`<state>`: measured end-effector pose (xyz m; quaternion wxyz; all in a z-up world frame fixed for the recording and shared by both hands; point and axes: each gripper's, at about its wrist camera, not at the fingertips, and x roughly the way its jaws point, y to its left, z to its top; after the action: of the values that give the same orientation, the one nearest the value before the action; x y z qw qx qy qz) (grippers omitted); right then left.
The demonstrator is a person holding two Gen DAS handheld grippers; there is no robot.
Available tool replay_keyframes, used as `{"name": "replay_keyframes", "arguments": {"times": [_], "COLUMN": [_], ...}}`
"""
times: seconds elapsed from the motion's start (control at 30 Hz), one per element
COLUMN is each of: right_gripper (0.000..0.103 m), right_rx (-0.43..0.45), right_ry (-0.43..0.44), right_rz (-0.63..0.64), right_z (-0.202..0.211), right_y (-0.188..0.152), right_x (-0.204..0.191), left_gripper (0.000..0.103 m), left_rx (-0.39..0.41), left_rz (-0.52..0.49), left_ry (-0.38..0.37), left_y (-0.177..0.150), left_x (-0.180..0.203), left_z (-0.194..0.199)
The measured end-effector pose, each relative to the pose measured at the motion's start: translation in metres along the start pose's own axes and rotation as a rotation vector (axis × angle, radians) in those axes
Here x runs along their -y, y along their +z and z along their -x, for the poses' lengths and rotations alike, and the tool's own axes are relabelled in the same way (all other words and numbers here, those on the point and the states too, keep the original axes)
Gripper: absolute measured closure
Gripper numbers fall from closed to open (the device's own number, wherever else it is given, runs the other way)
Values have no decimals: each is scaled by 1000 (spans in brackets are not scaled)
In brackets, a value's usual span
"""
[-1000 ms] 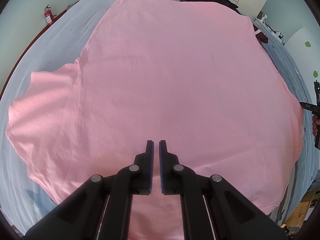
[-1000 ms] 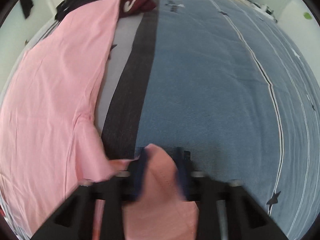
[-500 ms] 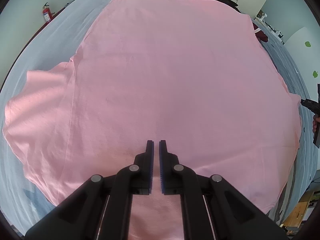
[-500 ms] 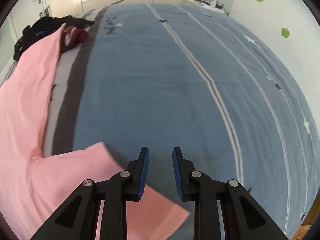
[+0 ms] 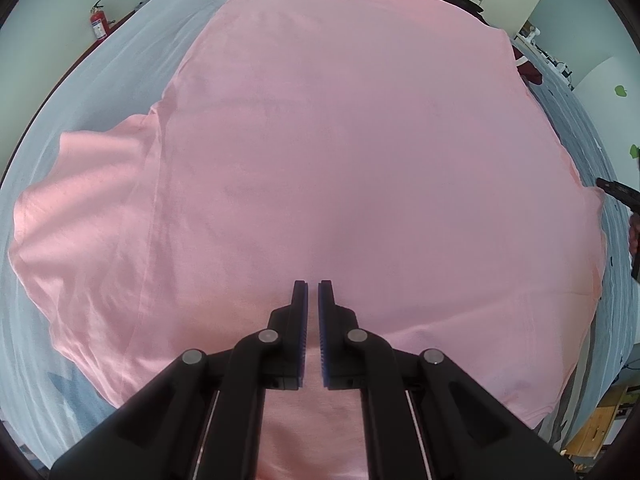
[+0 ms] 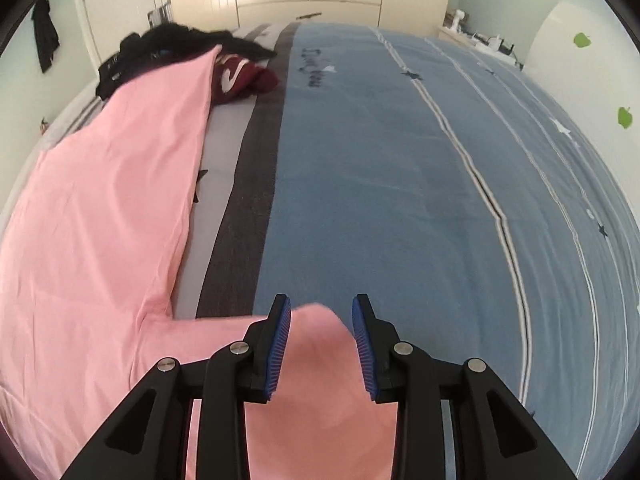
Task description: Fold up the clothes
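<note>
Here we are looking over a pink T-shirt lying spread flat on the bed, filling most of the left wrist view. Our left gripper is hovering above the shirt at 6 o'clock, fingers drawn narrow with only a thin slit between the blue pads — nothing held. Our right gripper is standing wide apart, and a sleeve of the shirt is lying between its fingers, though we cannot tell whether it is touching either pad. At 11 o'clock in the right wrist view — a heap of dark clothes and a maroon garment are resting beside the shirt's far edge.
</note>
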<state>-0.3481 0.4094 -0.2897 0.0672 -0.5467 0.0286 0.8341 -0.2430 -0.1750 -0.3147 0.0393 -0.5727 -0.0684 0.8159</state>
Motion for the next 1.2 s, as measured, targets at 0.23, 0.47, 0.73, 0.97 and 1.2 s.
{"name": "replay_keyframes", "arguments": {"times": [0.23, 0.47, 0.73, 0.97, 1.2], "right_gripper": [82, 100, 94, 83, 69], "right_rx": [-106, 18, 37, 0, -11], "right_ry": [-5, 59, -34, -89, 0], "right_rz": [47, -23, -76, -215, -287], "right_z": [-26, -9, -15, 4, 17], "right_y": [11, 27, 38, -9, -62], "right_x": [-7, -3, 5, 64, 68], "left_gripper": [101, 101, 101, 101, 101], "left_rx": [-8, -8, -1, 11, 3], "left_rz": [2, 6, 9, 16, 21], "left_ry": [-6, -3, -6, -6, 8], "left_y": [-4, -4, -1, -2, -5], "left_x": [-1, -10, -13, -21, -32], "left_z": [-2, 0, 3, 9, 12]}}
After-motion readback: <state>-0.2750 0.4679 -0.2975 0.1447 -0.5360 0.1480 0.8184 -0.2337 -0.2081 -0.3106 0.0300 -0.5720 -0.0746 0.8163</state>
